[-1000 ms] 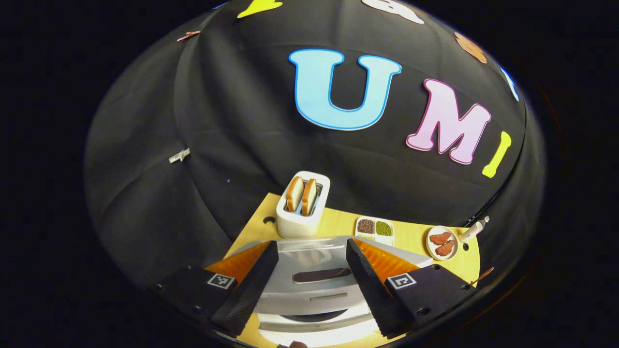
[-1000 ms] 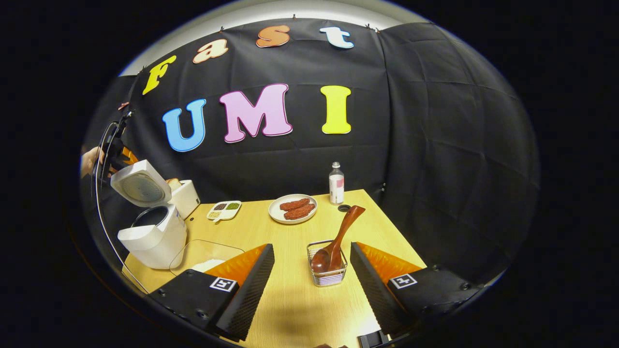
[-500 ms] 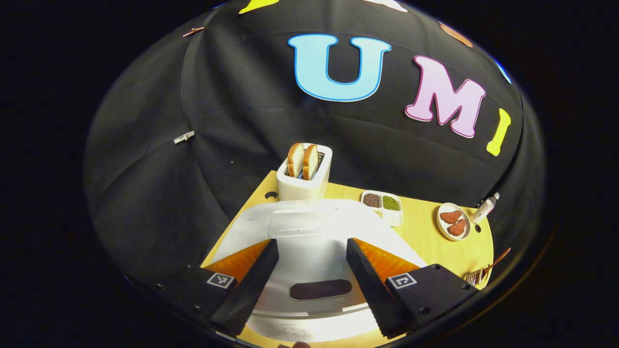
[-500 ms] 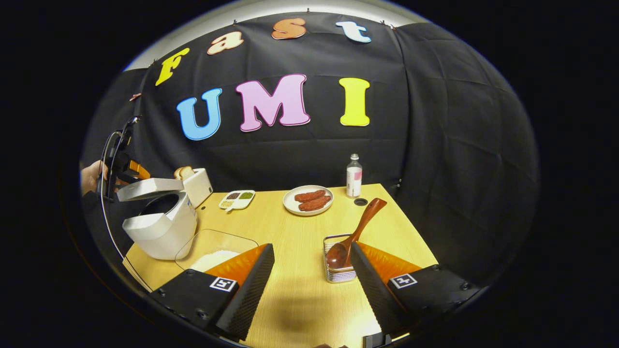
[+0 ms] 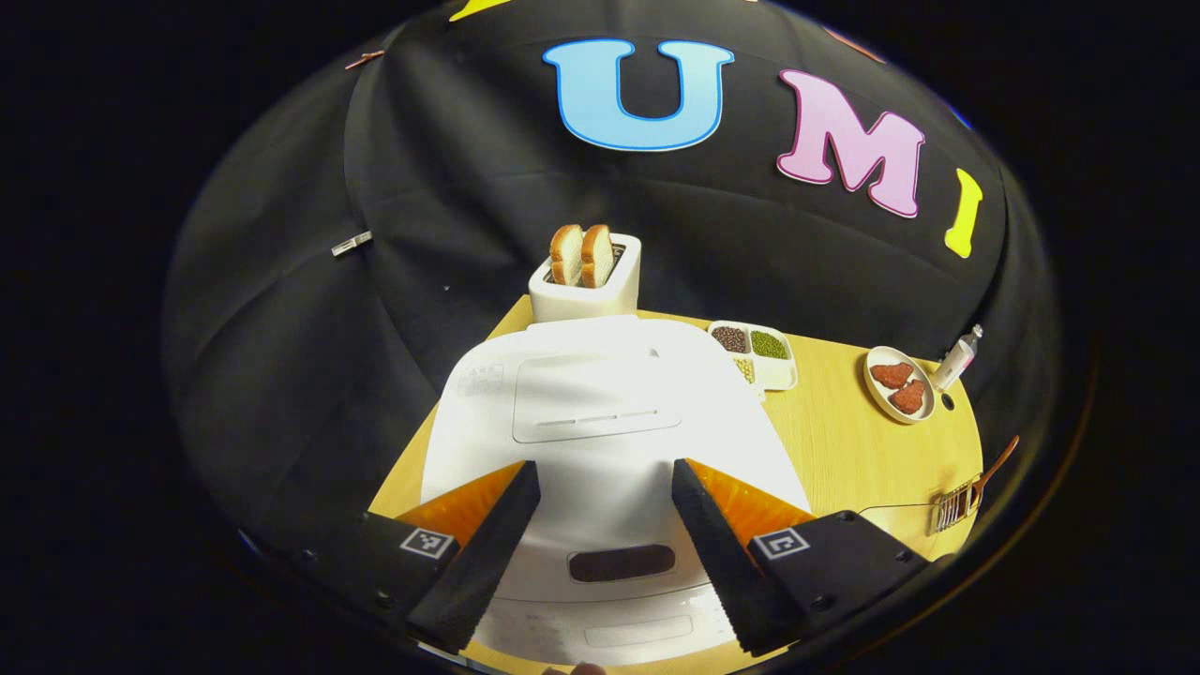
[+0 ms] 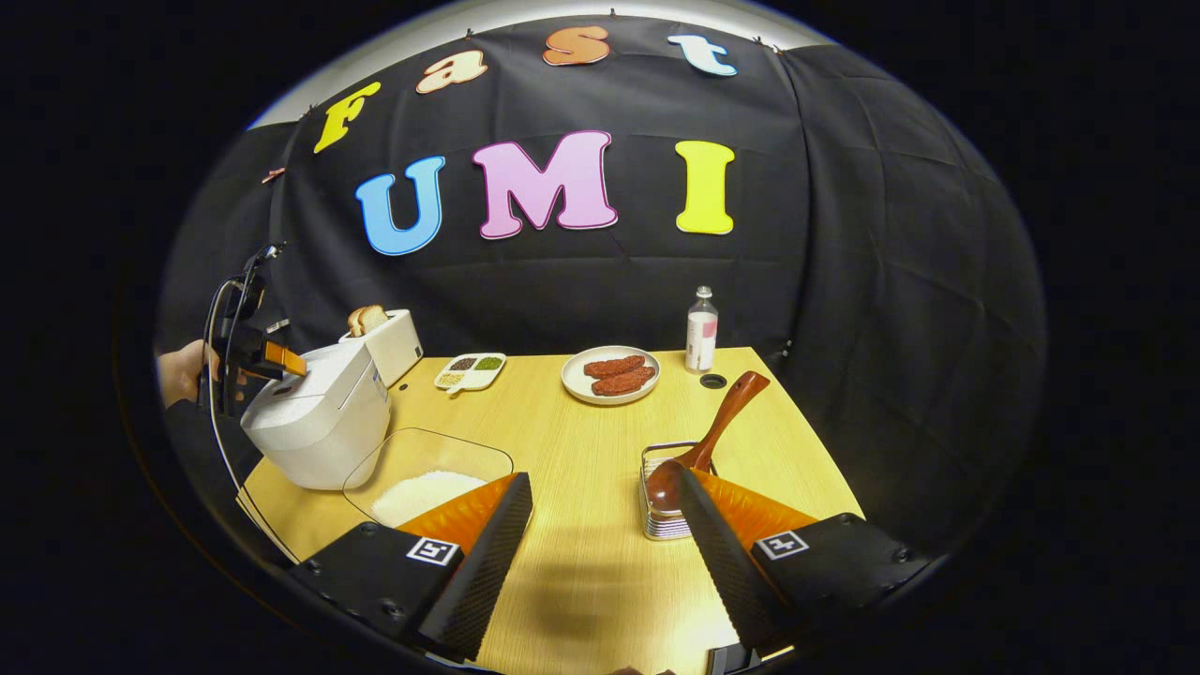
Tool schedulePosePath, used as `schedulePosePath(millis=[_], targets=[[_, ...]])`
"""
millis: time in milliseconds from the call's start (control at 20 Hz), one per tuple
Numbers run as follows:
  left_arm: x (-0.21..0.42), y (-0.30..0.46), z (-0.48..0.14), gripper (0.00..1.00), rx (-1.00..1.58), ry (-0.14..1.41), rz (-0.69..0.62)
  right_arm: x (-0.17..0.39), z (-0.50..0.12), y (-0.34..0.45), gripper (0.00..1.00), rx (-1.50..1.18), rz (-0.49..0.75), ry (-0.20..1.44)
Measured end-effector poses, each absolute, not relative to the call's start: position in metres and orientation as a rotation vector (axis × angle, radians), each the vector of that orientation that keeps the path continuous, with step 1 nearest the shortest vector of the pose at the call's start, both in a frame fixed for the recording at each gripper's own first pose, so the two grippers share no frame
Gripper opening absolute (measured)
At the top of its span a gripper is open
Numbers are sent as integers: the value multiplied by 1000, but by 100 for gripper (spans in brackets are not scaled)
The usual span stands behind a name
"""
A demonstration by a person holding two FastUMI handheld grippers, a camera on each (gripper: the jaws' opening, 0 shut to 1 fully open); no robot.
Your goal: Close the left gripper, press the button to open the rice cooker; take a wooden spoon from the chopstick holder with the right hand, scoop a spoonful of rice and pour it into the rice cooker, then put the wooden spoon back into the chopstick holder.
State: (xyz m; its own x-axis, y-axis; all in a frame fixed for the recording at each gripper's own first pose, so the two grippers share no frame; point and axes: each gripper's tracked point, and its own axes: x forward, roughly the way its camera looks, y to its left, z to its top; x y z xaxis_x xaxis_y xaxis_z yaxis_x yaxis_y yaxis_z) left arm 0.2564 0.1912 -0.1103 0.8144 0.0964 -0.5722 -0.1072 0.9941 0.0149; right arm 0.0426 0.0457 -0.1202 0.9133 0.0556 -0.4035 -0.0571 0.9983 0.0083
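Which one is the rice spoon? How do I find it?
Start at the yellow table and look toward its right side, in front of the white bottle. A small wire basket stands there, and the wooden spoon leans out of it. It is the only brown, long-handled thing there.

No readable text on objects. Faint print on rice cooker (image 5: 600, 422) lid and front panel, too small. Bottle (image 6: 700, 332) label blurred. Square coded markers on gripper fingers.
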Motion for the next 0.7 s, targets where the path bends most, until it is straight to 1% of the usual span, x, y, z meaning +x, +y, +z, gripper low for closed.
schedulePosePath(millis=[250,450,600,700], targets=[[260,188,-109,100,36,504,96,44,-123,55,99,-23,82,423],[254,184,-103,100,40,480,84,49,-113,67,99,-20,99,401],[236,178,-63,96,131,342,96,60,-92,76,99,-37,108,354],[214,171,-29,96,187,237,73,67,-72,83,99,-47,113,310]])
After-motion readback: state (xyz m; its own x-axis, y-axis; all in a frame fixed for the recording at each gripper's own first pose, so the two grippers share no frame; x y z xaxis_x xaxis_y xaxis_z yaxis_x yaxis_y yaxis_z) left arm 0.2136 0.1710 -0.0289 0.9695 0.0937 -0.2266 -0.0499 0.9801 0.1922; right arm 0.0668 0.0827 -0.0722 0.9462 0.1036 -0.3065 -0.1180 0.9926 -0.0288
